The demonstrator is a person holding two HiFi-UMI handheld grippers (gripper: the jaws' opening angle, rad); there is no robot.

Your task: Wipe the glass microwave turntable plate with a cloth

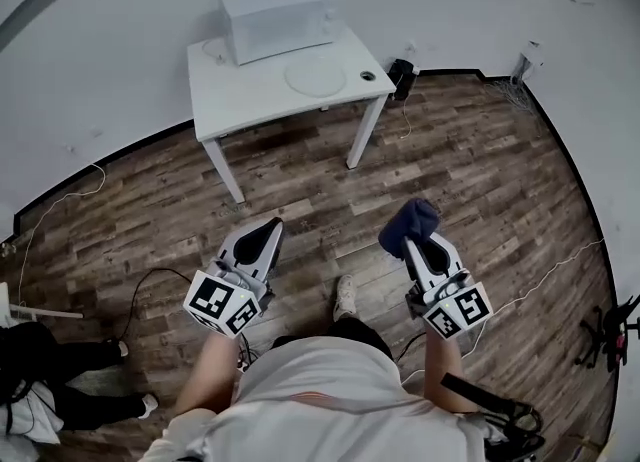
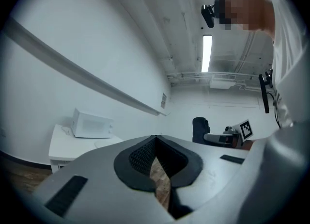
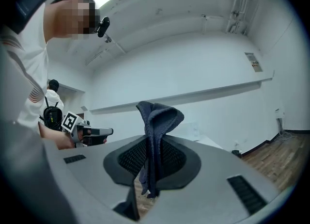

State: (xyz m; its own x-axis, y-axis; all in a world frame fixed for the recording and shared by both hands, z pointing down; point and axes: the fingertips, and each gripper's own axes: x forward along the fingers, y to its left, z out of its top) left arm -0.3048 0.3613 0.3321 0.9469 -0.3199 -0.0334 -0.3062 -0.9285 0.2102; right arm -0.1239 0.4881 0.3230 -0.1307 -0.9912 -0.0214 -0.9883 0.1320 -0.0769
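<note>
Cloth [image 3: 157, 116], dark blue, clamped between jaws of right gripper [image 1: 412, 245], left gripper [image 1: 268, 233] closed on nothing, glass turntable plate [image 1: 313, 76] lying on white table [image 1: 240, 92] beside microwave [image 1: 280, 22], well apart from both grippers.

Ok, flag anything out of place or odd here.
The glass turntable plate lies out on the white table, beside the microwave rather than inside it. Nothing looks spilled or damaged.

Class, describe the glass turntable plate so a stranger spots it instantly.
Find the white rectangular table. In front of its white box-shaped microwave lies a flat round clear glass plate. It is much wider than the small dark object beside it.
</note>
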